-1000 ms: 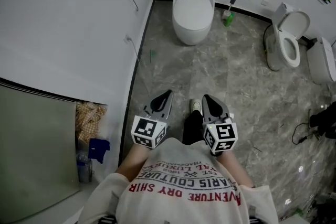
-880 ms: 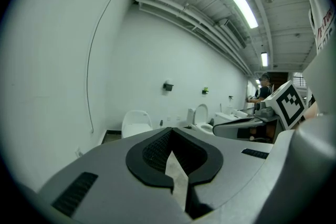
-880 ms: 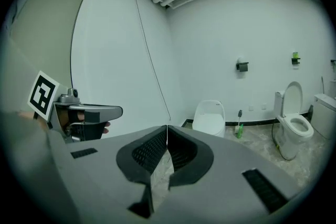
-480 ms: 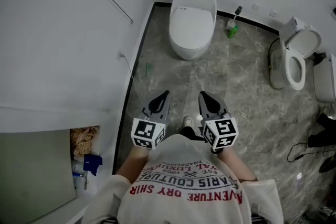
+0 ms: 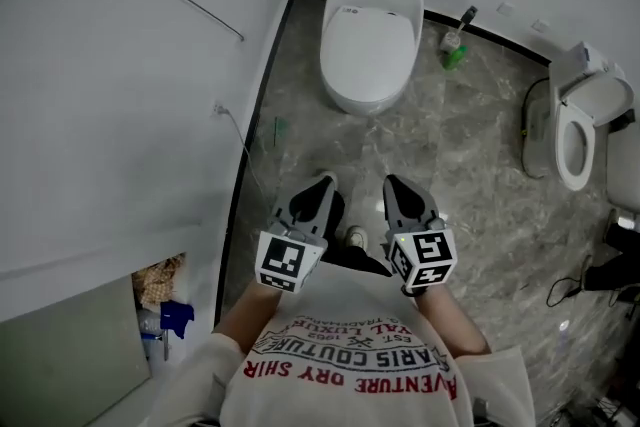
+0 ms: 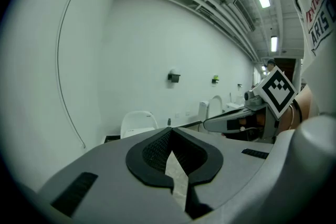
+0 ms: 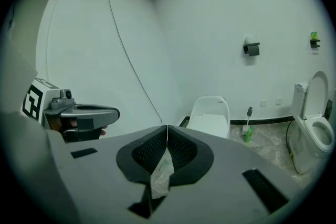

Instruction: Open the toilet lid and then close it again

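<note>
A white toilet (image 5: 370,35) with its lid down stands against the far wall, some way ahead of me. It also shows small in the left gripper view (image 6: 137,123) and in the right gripper view (image 7: 210,113). My left gripper (image 5: 325,179) and right gripper (image 5: 392,180) are held side by side in front of my chest, pointing toward that toilet and well short of it. Both are shut with nothing in them: the left gripper's own jaws (image 6: 170,129) and the right gripper's own jaws (image 7: 167,126) meet at their tips.
A second toilet (image 5: 580,130) with its lid raised stands at the right. A toilet brush and a green bottle (image 5: 455,50) sit between the two toilets. A white wall (image 5: 130,115) runs along my left. Dark cables (image 5: 575,285) lie on the marble floor at the right.
I have walked forward: the closed toilet is nearer and larger, and the second toilet has slid toward the right edge. Both grippers stayed shut side by side.
</note>
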### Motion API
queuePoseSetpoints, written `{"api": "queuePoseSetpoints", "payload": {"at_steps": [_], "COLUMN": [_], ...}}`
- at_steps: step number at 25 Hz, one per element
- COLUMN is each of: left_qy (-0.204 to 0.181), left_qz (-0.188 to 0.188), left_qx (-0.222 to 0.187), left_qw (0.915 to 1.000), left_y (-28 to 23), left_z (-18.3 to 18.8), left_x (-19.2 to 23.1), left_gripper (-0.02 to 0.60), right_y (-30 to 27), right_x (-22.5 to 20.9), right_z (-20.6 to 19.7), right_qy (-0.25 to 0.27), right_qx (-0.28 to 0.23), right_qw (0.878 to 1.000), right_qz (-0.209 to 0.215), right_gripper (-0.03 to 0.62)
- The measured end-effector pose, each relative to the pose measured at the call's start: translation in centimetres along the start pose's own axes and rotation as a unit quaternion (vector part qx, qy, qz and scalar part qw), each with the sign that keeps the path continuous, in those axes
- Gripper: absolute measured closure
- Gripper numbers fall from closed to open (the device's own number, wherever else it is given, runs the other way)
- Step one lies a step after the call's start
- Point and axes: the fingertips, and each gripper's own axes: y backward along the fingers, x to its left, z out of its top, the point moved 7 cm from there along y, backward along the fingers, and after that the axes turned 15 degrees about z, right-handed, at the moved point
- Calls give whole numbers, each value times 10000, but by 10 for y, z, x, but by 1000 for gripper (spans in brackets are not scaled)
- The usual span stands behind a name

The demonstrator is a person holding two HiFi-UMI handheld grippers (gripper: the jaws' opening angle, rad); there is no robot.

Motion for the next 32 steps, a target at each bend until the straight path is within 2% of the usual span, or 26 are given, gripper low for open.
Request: {"api": "queuePoseSetpoints", "payload": {"at_steps": [11, 14, 16, 18, 21, 25, 32], "left_qy": [233, -11, -262, -217, 73, 145, 297], "left_qz": [-750, -1105, -1156, -1150, -1189, -1301, -1119], "left_qx": [175, -168, -399, -463, -153, 340, 666], "left_qw": [9968, 9937, 9922, 9921, 9928, 9908, 9910], "left_y": [-175, -208, -228, -248, -277, -320, -385], "left_z": [14, 15, 11, 3, -19, -67, -153], "left_x": [95, 116, 127, 135, 141, 142, 129], "left_gripper": [575, 575, 575, 575, 575, 575, 575], "right_y": [-127, -159, -178, -195, -216, -248, -296], "right_x": [-81, -96, -103, -113, -135, -171, -235], "right_z": [44, 49, 49, 44, 31, 8, -62], "right_qy": [-395, -321, -150, -49, -153, -31, 255], "right_qx": [53, 90, 171, 283, 406, 568, 787], "right_qw": [9964, 9963, 9970, 9970, 9967, 9966, 9958], "right_qz": [-751, -788, -733, -723, -693, -599, -396], "right_gripper": [579, 579, 579, 579, 580, 580, 579]}}
